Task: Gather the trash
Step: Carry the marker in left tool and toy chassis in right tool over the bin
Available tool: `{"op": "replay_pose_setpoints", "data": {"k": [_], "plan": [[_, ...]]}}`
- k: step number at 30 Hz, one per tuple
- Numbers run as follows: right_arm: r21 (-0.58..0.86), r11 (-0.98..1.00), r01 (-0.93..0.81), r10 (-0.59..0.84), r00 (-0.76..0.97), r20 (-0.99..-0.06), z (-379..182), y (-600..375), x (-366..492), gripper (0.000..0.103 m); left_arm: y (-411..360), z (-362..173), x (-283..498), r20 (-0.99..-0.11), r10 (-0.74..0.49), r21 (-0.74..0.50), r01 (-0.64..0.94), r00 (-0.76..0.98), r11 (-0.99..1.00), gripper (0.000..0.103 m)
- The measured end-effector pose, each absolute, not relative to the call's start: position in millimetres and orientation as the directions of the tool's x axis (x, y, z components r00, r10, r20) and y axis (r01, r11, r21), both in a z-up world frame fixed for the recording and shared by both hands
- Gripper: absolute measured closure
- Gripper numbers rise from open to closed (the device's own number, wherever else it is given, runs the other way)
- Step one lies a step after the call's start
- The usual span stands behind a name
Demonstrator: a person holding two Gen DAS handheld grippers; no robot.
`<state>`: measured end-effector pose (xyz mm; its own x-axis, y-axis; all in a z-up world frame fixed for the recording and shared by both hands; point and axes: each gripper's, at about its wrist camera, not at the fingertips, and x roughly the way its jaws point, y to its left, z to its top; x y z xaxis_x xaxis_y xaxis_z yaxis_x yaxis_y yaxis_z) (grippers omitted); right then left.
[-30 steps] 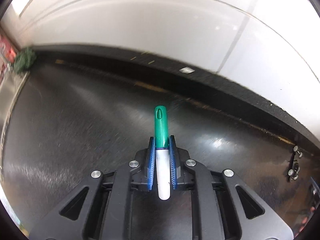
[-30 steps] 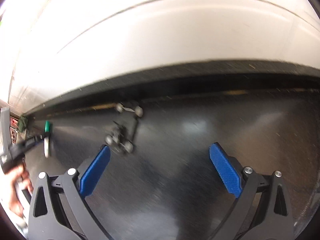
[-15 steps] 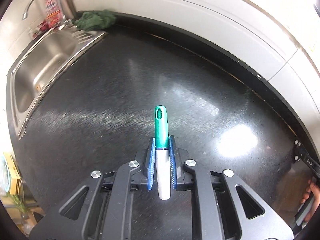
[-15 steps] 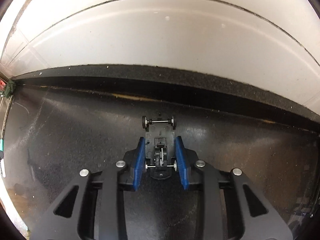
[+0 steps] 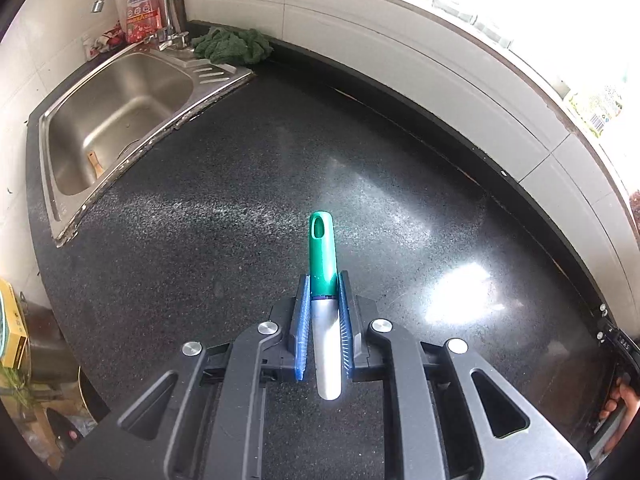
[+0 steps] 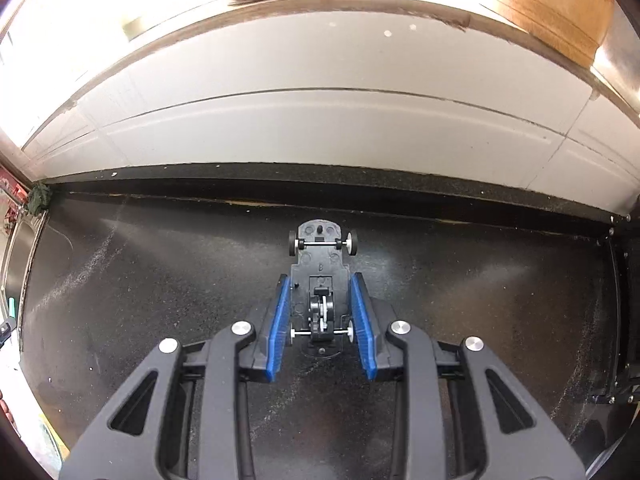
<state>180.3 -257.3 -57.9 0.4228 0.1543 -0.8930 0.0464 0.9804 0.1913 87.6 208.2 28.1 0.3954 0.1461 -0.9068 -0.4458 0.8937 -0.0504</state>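
A green-capped marker (image 5: pixel 323 280) is being clamped in the left tongs (image 5: pixel 323 312), a toy car chassis (image 6: pixel 321 280) in the right tongs (image 6: pixel 321 312); the chassis, being pinched only at its rear, risks being twisted loose.

The bench (image 5: pixel 224 240) is dark speckled stone, polished, with glare toward three o'clock. At ten o'clock the sink (image 5: pixel 120 112) is brushed steel beside a nubbly green cloth (image 5: pixel 232 46). The marker (image 5: pixel 322 280) has a glossy green plastic cap and a smooth silvery barrel. The toy car chassis (image 6: pixel 320 276) is matt black plastic with thin metal axles.
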Motion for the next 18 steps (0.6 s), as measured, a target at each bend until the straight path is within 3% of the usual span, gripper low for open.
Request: {"op": "replay_pose_setpoints", "data": {"k": [18], "plan": [[0.223, 0.889, -0.399, 0.373, 0.352, -0.858, -17.0, -43.7, 165.2, 0.073, 320.0, 44.8, -75.4, -0.898, 0.305, -0.028, -0.731, 0.318, 0.681, 0.09]]}}
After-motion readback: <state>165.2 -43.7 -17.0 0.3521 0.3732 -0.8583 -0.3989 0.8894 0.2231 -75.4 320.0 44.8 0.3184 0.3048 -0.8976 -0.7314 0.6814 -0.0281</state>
